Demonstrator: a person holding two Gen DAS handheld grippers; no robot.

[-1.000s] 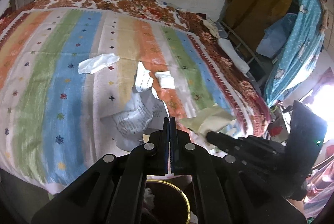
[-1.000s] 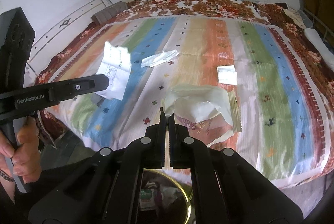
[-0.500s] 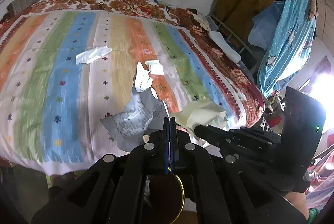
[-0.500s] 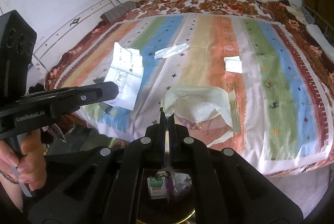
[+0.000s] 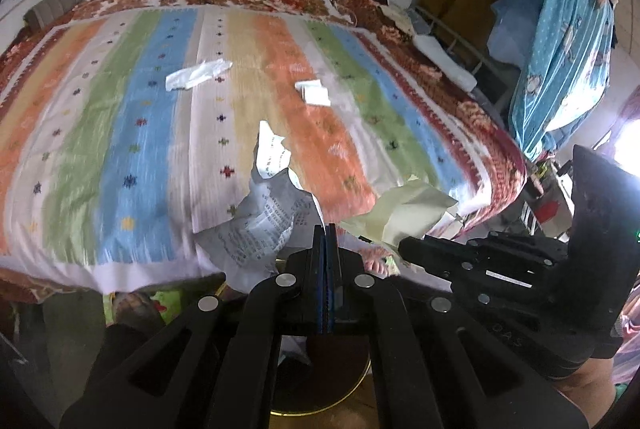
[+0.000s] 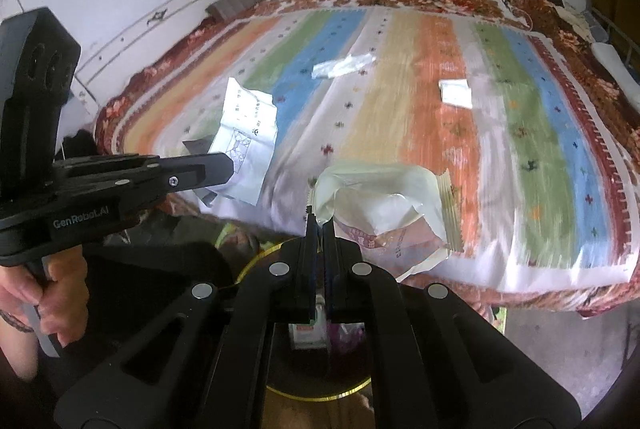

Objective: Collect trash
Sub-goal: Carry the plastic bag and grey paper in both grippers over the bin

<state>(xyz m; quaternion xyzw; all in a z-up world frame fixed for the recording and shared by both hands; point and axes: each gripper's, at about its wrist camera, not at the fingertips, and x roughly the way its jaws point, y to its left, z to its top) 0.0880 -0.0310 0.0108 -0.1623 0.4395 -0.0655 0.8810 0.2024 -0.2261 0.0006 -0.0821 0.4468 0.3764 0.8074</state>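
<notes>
Sideways, "GenRobot.AI" (left tongs (image 6: 230,165))

The bedspread (image 5: 120,117) runs in orange, green, blue, white and yellow stripes dotted with small crosses, edged in a rust floral border. Upper right, a turquoise cloth (image 5: 560,41) carries white cartoon prints. Both claws are black; the crumpled paper (image 5: 264,225) is white with dark print, the wrapper (image 6: 380,205) cream.

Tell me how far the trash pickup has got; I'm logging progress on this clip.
Done: some trash already lies in the gold-rimmed bin below the grippers. In hand: the left gripper pinches a printed paper, and the right gripper pinches a cream wrapper, both above the bin. Left: a crumpled white scrap and a folded white paper on the striped bedspread.
</notes>
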